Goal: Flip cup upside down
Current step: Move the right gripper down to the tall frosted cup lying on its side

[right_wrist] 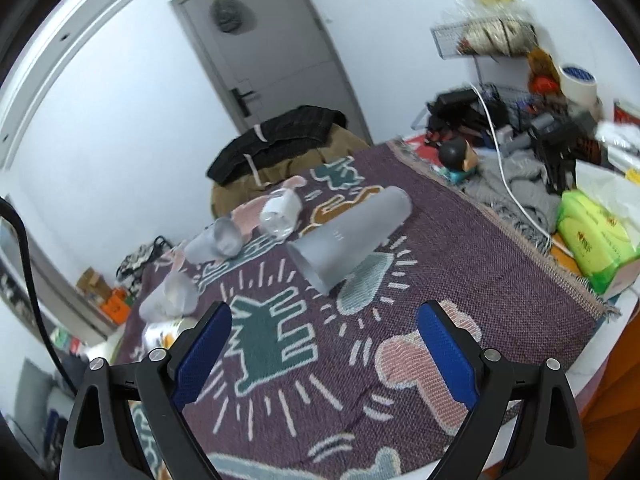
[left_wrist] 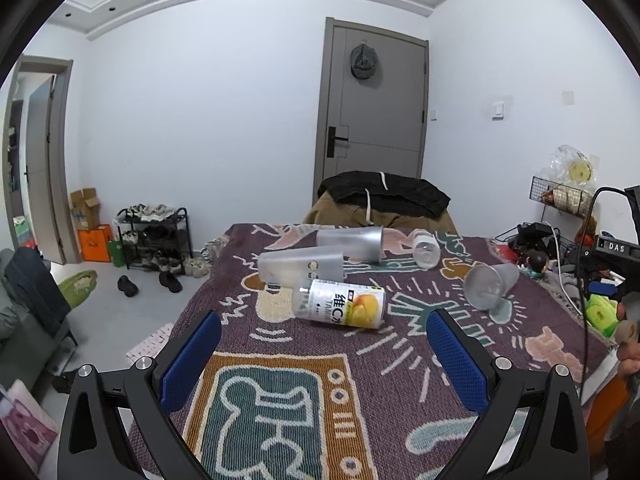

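Left wrist view: the left gripper (left_wrist: pixel 324 344) hangs above the patterned cloth (left_wrist: pixel 400 392) with its blue pads (left_wrist: pixel 192 360) spread wide and nothing between them. Ahead lie several vessels, all on their sides: a printed mango-label cup (left_wrist: pixel 340 303) nearest, a frosted cup (left_wrist: pixel 300 266) just behind and touching it, another frosted cup (left_wrist: pixel 351 242) farther back, a small clear cup (left_wrist: pixel 426 254) beside that one, and a lone frosted cup (left_wrist: pixel 491 285) off to the right with its mouth facing the camera. The spread suits a sideways grasp on a cup wall — my reading is that this gripper waits rather than works, since it points at no cup in particular. The right gripper's body (left_wrist: pixel 612 256) shows at the far right edge.

Right wrist view: the right gripper (right_wrist: pixel 324 340) is likewise wide apart and empty, held low over the cloth. The lone frosted cup (right_wrist: pixel 352 238) lies straight ahead, between the lines of the two fingers but well beyond the tips, mouth toward the camera and base pointing away. This looks the likely target — the task's cup rests on the cloth, on its side, not yet gripped or flipped. Approaching from the mouth end would probably let the fingers straddle the wall, so one wrist roll sets the rim down. The frame is blurred, so the gripper seems in motion. The other cups (right_wrist: pixel 216 244) lie left, clear of the path. The tissue pack (right_wrist: pixel 596 236) sits off the cloth, right.
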Available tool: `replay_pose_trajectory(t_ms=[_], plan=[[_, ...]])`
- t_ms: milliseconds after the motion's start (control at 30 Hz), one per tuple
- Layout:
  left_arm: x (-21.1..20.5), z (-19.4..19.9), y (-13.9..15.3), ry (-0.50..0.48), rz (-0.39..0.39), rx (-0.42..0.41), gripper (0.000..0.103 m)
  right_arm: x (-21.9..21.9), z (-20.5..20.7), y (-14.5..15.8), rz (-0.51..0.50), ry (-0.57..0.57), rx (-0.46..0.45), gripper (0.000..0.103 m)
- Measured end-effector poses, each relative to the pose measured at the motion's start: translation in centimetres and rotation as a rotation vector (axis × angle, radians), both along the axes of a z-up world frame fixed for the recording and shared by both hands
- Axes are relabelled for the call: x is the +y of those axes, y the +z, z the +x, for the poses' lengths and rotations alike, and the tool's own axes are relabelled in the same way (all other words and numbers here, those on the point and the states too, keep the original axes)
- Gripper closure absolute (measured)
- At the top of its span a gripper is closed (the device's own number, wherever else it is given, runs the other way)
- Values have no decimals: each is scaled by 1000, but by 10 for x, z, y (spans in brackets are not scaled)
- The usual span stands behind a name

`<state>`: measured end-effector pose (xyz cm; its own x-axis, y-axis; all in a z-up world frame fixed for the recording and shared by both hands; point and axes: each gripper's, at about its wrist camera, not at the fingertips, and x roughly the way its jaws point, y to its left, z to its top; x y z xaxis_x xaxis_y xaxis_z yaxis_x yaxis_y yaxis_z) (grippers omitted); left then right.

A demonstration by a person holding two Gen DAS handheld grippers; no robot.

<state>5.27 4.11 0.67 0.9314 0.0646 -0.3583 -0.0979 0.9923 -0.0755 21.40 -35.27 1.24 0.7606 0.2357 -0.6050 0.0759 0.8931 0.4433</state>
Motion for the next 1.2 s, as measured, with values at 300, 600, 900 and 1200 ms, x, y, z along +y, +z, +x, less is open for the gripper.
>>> replay_pose_trajectory(t_ms=[300, 600, 900, 1200], plan=[[8, 22, -3, 13, -39, 9, 0, -18, 52, -20, 128, -38, 89, 9], [16, 45, -11, 26, -73, 41, 0, -38, 112, -63, 303, -45, 209, 13], [32, 64, -21, 63, -115, 57, 0, -45, 158, -87, 375, -40, 258, 14], [42, 76, -35, 105, -147, 74, 0, -36, 205, -103, 376, -29, 343, 14]])
